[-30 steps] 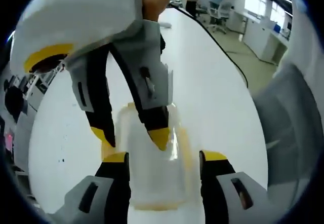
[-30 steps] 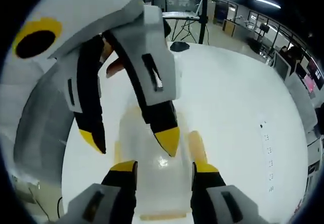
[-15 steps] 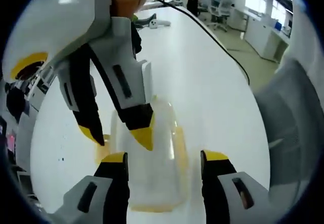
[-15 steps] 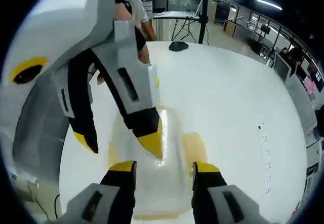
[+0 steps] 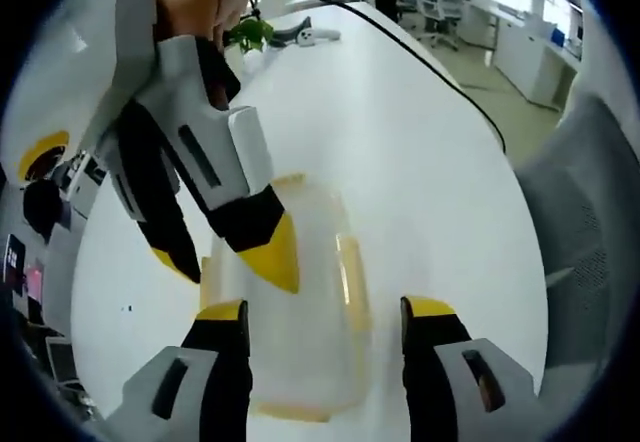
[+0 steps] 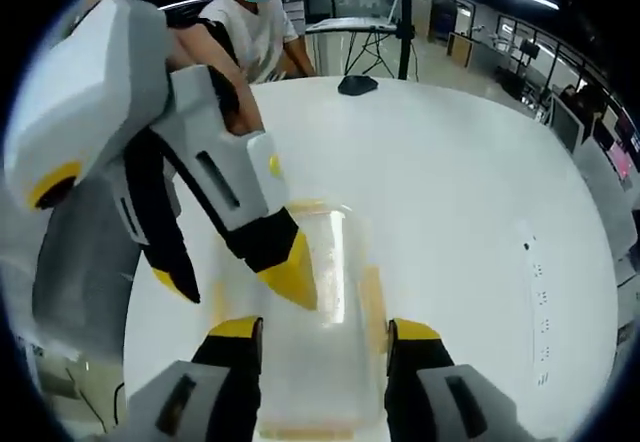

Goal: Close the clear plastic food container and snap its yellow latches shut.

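The clear plastic food container (image 5: 300,302) with yellow latches (image 5: 352,282) sits on the big white round table (image 5: 420,162), with lots of bare table all around it. The left gripper (image 5: 325,312) and right gripper (image 6: 322,327) both hover over it, jaws apart, holding nothing.

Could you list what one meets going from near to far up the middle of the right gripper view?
Right gripper → clear container → bare white table → dark object → stand legs.
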Demonstrator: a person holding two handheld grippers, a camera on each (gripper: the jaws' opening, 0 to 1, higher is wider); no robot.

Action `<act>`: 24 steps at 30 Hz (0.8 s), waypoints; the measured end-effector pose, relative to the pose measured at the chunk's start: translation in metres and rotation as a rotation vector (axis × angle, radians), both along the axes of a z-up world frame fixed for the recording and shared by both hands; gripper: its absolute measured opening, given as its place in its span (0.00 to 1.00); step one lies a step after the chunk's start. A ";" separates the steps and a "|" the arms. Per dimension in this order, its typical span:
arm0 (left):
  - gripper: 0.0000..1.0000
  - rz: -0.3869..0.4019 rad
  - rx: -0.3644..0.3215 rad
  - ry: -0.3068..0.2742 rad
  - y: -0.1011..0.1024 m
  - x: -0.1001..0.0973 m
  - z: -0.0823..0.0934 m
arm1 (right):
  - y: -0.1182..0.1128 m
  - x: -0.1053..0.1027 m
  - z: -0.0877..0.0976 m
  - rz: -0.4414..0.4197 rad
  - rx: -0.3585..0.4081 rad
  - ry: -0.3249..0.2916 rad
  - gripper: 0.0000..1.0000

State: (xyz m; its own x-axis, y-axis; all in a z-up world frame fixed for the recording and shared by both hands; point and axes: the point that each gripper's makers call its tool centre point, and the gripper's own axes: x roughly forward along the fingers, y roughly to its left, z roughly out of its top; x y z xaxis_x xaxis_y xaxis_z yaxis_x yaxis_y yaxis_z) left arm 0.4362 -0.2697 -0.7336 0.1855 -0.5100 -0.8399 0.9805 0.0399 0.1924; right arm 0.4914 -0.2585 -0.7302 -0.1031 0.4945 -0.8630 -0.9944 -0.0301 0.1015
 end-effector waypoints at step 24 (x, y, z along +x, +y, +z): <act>0.48 0.044 0.078 -0.159 0.001 0.011 -0.006 | 0.004 -0.003 -0.007 0.118 -0.123 0.095 0.47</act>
